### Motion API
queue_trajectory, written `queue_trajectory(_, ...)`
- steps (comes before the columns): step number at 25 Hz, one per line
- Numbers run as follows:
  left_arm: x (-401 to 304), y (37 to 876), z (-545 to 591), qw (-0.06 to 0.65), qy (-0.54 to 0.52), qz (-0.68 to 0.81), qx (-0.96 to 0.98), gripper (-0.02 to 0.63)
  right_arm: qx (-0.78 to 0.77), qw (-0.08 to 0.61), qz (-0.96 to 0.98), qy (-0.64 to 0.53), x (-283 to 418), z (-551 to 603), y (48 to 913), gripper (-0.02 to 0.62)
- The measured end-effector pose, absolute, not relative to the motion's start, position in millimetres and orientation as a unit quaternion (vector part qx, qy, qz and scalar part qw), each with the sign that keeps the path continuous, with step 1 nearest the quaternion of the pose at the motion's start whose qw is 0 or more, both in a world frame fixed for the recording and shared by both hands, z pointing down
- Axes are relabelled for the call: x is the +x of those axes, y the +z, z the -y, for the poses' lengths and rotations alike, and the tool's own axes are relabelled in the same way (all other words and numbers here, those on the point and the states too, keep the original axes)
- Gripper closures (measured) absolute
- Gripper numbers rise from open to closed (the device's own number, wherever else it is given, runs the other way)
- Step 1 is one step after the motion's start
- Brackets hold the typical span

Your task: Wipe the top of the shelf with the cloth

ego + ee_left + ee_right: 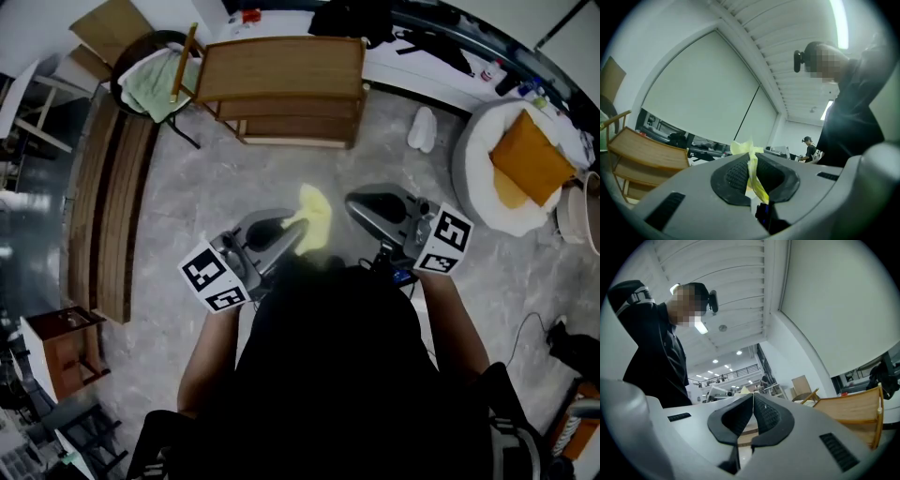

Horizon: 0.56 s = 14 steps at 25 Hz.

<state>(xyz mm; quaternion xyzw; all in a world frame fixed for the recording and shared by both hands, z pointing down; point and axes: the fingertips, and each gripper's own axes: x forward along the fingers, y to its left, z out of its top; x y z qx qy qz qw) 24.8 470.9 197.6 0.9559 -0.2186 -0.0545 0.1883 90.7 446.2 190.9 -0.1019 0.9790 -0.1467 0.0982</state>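
Note:
A yellow cloth (313,217) hangs from my left gripper (292,234), which is shut on it close to my chest. In the left gripper view the cloth (752,171) is pinched between the black pads (736,173) and pokes out above them. My right gripper (361,202) is beside it, jaws shut with nothing between them (753,413). The wooden shelf (281,67) stands a good way ahead on the floor, its slatted top bare; it also shows in the left gripper view (647,152) and the right gripper view (853,411). Both grippers point upward.
A chair with a green cloth (161,82) stands left of the shelf. Long wooden benches (112,197) run along the left. A white round seat with an orange cushion (525,159) is at the right. A small brown table (66,347) sits lower left. Another person (808,149) stands far off.

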Motion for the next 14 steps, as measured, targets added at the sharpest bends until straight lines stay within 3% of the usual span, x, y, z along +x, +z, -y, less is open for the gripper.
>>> queue_trajectory(5, 25.4, 157.6, -466.7, 0.158, -0.076, 0.196, 0.965, 0.578, -0.068, 0.101, -0.981, -0.154, 79.2, -454.7, 192.3, 0.569)
queue_trajectory(9, -12.5, 126.5, -486.7, 0.09, -0.104, 0.22, 0.966, 0.578, -0.047, 0.095, -0.985, -0.137, 41.8, -464.2, 207.8, 0.569)
queue_trajectory(14, -5.7, 47.8, -557.3, 0.026, -0.144, 0.25, 0.957, 0.578, -0.024, 0.094, -0.988, -0.12, 45.2, -524.3, 200.3, 0.569)
